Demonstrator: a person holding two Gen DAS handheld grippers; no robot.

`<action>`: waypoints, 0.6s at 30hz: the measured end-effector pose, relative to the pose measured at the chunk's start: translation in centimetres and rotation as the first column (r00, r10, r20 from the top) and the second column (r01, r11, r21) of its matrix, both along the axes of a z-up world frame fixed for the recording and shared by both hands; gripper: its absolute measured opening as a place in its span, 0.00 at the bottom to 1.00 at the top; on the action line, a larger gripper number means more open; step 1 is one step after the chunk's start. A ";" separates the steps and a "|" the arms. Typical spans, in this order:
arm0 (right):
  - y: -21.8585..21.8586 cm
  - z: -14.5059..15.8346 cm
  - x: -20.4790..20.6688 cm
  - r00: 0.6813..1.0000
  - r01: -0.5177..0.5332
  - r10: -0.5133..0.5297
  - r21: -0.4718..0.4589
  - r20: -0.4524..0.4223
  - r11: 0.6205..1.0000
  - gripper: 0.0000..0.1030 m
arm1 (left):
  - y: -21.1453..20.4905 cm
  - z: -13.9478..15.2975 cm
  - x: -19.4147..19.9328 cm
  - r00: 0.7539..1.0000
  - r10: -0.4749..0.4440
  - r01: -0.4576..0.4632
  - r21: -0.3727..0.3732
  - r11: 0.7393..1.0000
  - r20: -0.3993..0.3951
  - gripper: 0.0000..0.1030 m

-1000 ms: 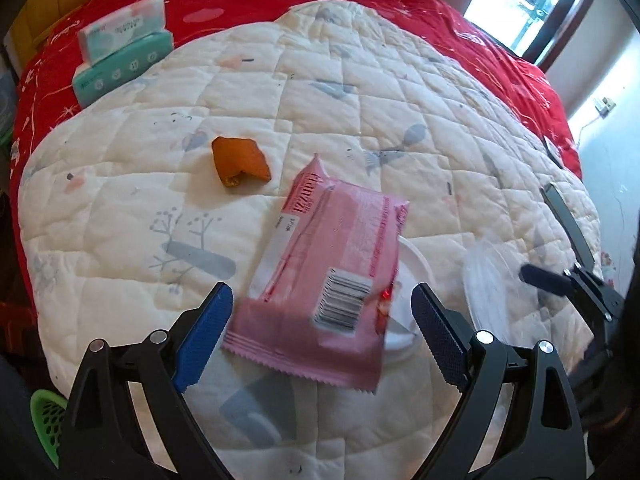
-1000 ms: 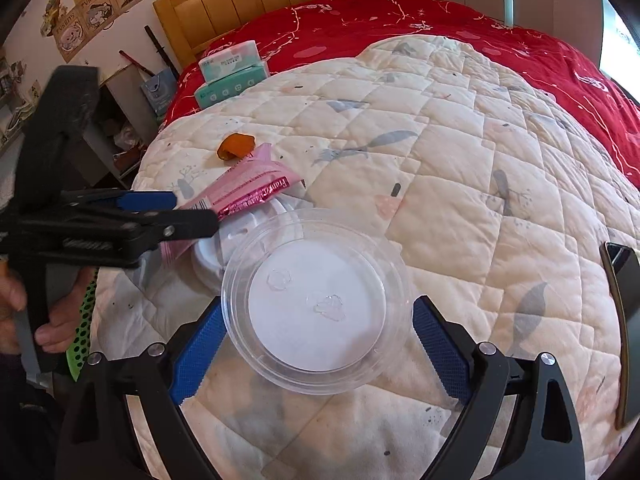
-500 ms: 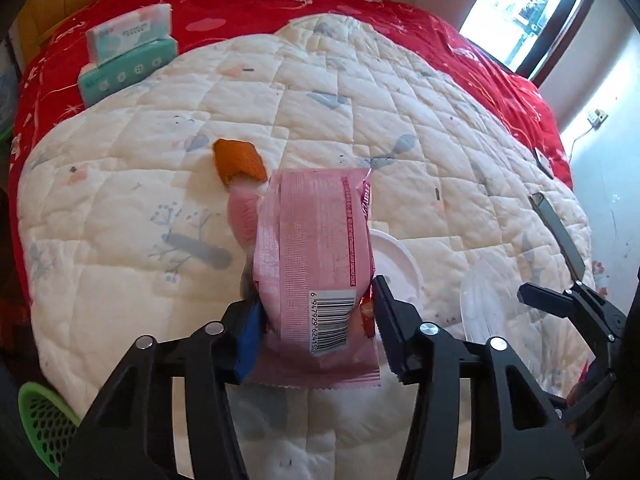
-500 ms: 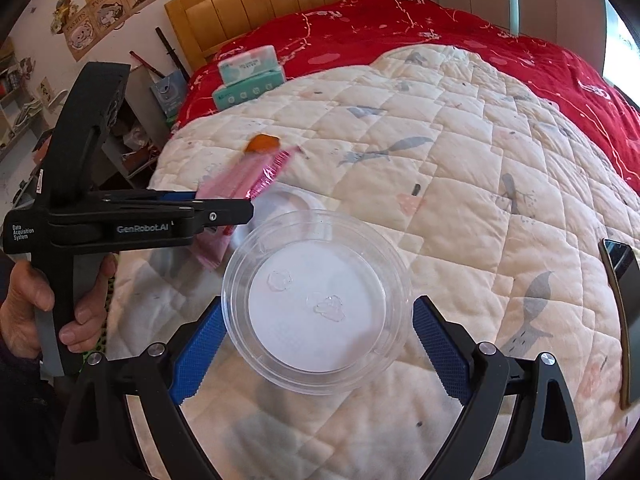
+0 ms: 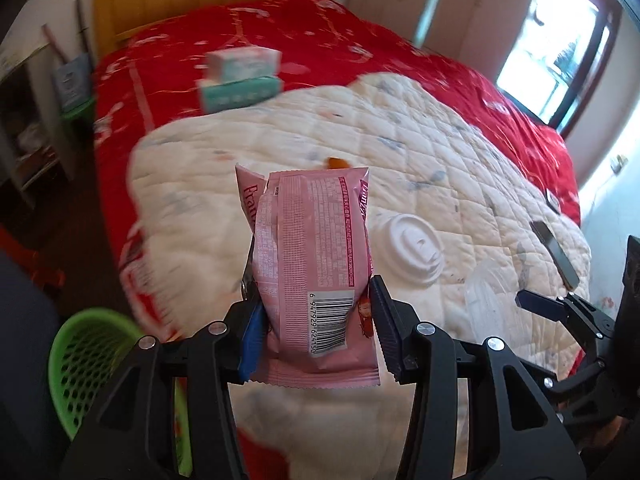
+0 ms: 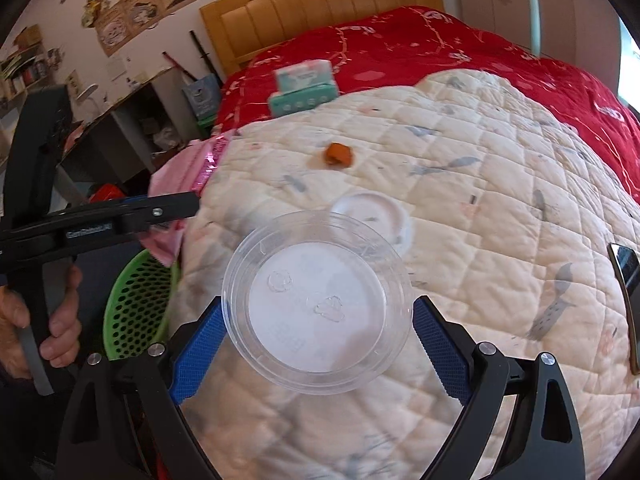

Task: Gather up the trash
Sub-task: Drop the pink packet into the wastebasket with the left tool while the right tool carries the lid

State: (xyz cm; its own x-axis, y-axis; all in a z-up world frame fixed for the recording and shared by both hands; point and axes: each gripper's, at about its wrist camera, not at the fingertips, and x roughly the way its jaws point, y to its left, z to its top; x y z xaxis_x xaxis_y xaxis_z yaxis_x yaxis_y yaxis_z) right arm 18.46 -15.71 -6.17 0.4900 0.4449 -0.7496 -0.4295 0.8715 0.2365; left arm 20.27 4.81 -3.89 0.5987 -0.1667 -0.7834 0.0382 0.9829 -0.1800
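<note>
Lifted off the quilt (image 5: 400, 128) since before: pink wrapper (image 5: 316, 264), barcode 6947929624150, clamped in left gripper (image 5: 316, 330) jaws at frame centre; clear lid (image 6: 316, 304) pinched in right gripper (image 6: 316, 344) jaws.

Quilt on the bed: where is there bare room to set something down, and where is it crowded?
Bare: the wide stretch of quilt right of the orange scrap, up to the phone at the right edge, and the strip between the scrap and the tissue boxes. Crowded: the near-left corner, with white cup lid and clear plastic lid.

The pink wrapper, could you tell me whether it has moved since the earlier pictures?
Yes: the pink wrapper has been lifted off the white quilt, toward the green basket.
</note>
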 end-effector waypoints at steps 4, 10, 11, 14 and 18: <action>2.4 0.6 -1.5 0.999 -0.042 0.042 0.013 0.007 0.999 0.86 | 3.5 1.0 -3.8 0.996 0.082 -0.082 0.019 0.996 0.029 0.46; 6.2 1.1 -3.6 0.994 -0.110 0.110 0.018 0.016 0.994 0.86 | 8.3 1.0 -8.5 0.976 0.213 -0.215 0.056 0.975 0.037 0.46; 6.7 1.2 -3.8 0.993 -0.119 0.119 0.016 0.019 0.993 0.86 | 9.2 0.8 -9.3 0.972 0.234 -0.236 0.055 0.970 0.034 0.46; 8.3 1.2 -4.4 0.989 -0.149 0.149 0.012 0.022 0.989 0.86 | 11.2 0.1 -10.8 0.960 0.280 -0.281 0.055 0.958 0.019 0.47; 9.8 1.2 -5.2 0.984 -0.177 0.176 0.009 0.020 0.984 0.86 | 13.4 -0.9 -12.3 0.942 0.337 -0.336 0.056 0.940 0.000 0.51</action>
